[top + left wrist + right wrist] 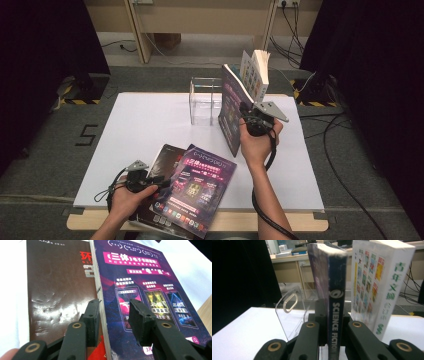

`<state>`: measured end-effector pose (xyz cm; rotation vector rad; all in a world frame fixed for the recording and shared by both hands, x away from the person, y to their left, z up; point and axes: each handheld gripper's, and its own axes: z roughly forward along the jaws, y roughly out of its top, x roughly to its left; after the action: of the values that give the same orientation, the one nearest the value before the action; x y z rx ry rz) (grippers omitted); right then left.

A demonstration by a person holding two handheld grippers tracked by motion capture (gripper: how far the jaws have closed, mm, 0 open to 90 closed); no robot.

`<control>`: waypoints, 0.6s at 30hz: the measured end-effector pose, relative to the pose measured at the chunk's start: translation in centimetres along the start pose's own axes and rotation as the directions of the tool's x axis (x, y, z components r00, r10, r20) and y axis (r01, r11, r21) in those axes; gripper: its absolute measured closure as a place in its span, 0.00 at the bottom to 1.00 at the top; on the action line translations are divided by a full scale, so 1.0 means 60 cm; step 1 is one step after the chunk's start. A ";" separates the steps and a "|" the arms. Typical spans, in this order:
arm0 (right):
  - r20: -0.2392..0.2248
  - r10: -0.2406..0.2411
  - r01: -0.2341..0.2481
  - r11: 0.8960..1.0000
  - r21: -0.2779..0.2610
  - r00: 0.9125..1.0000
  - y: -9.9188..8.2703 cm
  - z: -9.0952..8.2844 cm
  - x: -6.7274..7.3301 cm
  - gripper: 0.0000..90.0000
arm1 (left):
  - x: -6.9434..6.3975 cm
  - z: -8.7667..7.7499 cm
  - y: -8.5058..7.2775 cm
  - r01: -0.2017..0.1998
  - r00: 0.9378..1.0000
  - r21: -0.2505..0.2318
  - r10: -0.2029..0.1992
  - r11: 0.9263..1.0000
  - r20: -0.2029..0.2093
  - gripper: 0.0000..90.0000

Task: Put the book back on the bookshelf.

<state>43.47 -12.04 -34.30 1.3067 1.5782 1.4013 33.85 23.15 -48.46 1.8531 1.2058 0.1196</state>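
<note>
My right gripper (251,120) is shut on the spine of a purple book (231,102) and holds it upright at the back of the table. In the right gripper view the jaws (333,326) pinch the dark spine (337,290), which reads SCIENCE FICTION. A thick white book (256,72) stands just right of it. At the front left, my left gripper (156,181) rests low with its jaws apart over two flat books. In the left gripper view the gripper (115,317) straddles the edge where a purple book (150,277) overlaps a brown one (57,282); nothing is pinched.
A clear acrylic holder (205,100) stands left of the upright books, its handle slot (290,302) close to the held book. White sheet (145,125) covers the table. The wooden front edge (240,220) lies below the flat books. Cables trail on the floor at the right.
</note>
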 end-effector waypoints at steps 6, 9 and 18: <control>0.013 -0.020 0.020 1.000 -0.012 1.000 0.012 0.019 0.009 0.94 | 0.001 -0.002 0.000 0.003 1.000 -0.005 -0.003 1.000 -0.001 0.67; 0.016 -0.008 0.008 1.000 -0.022 1.000 0.020 0.031 0.010 0.94 | 0.002 -0.002 0.000 0.002 1.000 -0.004 -0.002 1.000 -0.002 0.67; 0.048 0.011 -0.008 0.998 -0.055 0.999 0.043 0.072 0.009 0.94 | 0.003 -0.001 0.000 0.005 1.000 -0.004 -0.005 1.000 0.000 0.67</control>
<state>47.92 -10.33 -32.69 1.3078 1.4940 1.3989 33.91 23.34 -48.52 1.8467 1.2098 0.1191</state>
